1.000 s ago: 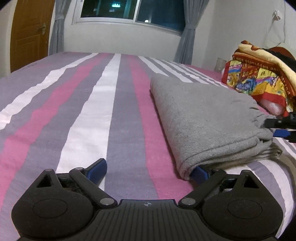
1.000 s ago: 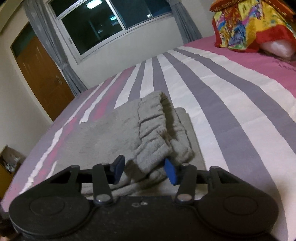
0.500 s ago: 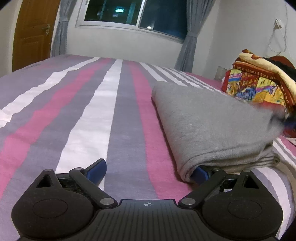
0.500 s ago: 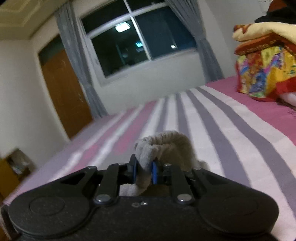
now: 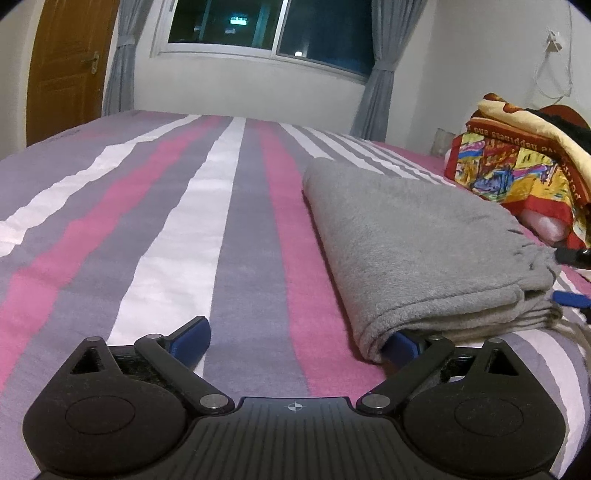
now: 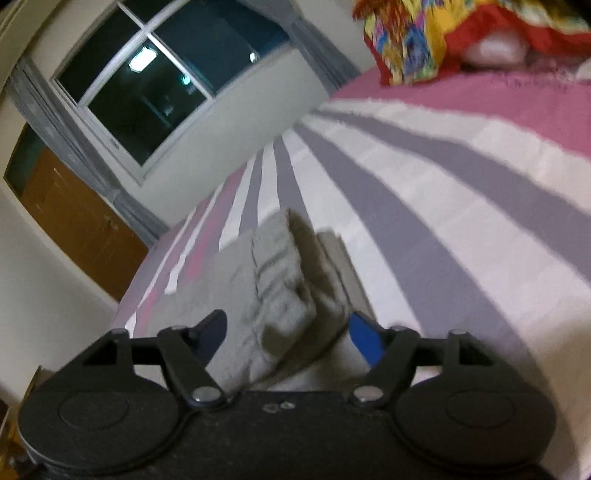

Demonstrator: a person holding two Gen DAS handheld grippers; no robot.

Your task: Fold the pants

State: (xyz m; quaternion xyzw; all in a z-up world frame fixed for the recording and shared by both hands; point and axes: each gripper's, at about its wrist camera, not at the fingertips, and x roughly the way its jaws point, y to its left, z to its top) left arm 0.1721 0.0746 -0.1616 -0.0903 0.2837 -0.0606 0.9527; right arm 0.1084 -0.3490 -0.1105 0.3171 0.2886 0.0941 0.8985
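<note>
The grey pants (image 5: 413,236) lie folded in a thick rectangle on the striped bed (image 5: 177,229), right of centre in the left wrist view. My left gripper (image 5: 295,341) is open wide and low over the bed, and its right finger (image 5: 402,345) is tucked into the near corner of the fold. My right gripper (image 5: 569,277) shows at the pants' right end. In the right wrist view the gathered waistband (image 6: 280,295) sits between the fingers of the right gripper (image 6: 290,336). Its jaws are opening, and the pads stand apart from the cloth.
A stack of bright red and yellow blankets (image 5: 517,166) with a pale pillow (image 5: 546,225) under it sits at the bed's far right. Behind the bed are a window (image 5: 266,26), grey curtains (image 5: 380,66) and a wooden door (image 5: 70,62).
The right gripper pinched the waistband and lifted it half a second ago; now its jaws have spread, it has rolled, and the waistband lies on the stack. The left gripper has stayed put.
</note>
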